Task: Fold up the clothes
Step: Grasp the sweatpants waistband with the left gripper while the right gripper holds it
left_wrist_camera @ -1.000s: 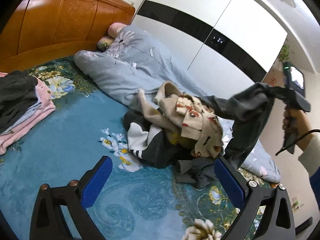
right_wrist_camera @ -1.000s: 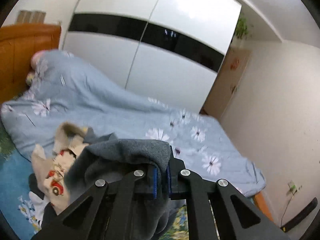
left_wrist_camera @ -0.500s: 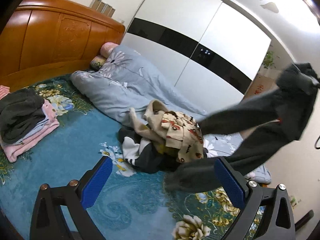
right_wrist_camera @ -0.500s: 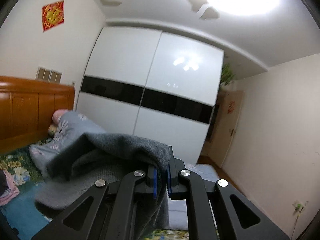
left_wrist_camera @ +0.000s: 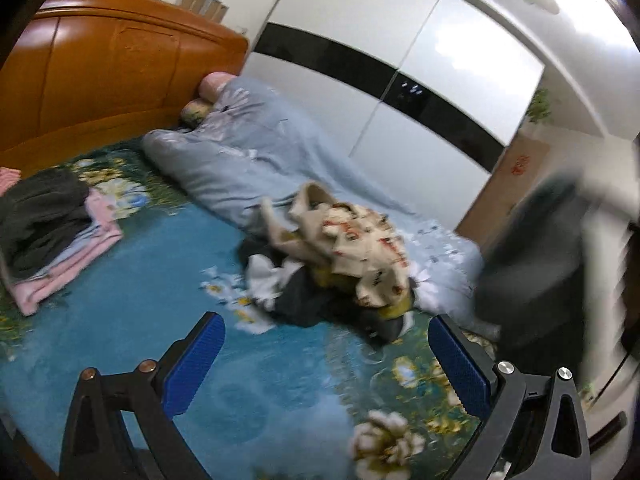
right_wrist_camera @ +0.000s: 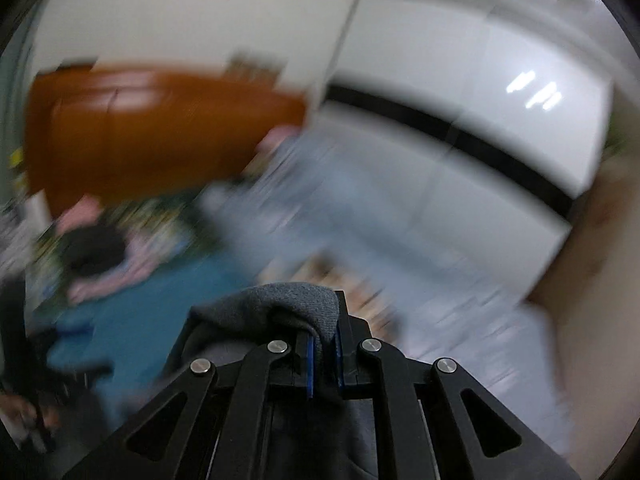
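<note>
Both wrist views look from above across the bed (left_wrist_camera: 132, 320) toward headboard (left_wrist_camera: 100, 76) and wardrobe (right_wrist_camera: 500, 128); right blurred.

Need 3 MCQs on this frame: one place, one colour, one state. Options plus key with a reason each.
1. Where is the folded stack?
A. left of the bed, near the headboard
B. on the quilt
C. by the wardrobe

2. What colour are the left gripper pads?
A. red
B. blue
C. white

3. How is the right gripper?
A. open and empty
B. shut on the grey garment
C. shut on nothing

Key: 1 A, the stack lies on the sheet at the left, below the wooden board. 2 B, both pads show blue. 3 B, grey cloth is pinched between the closed jaws.
</note>
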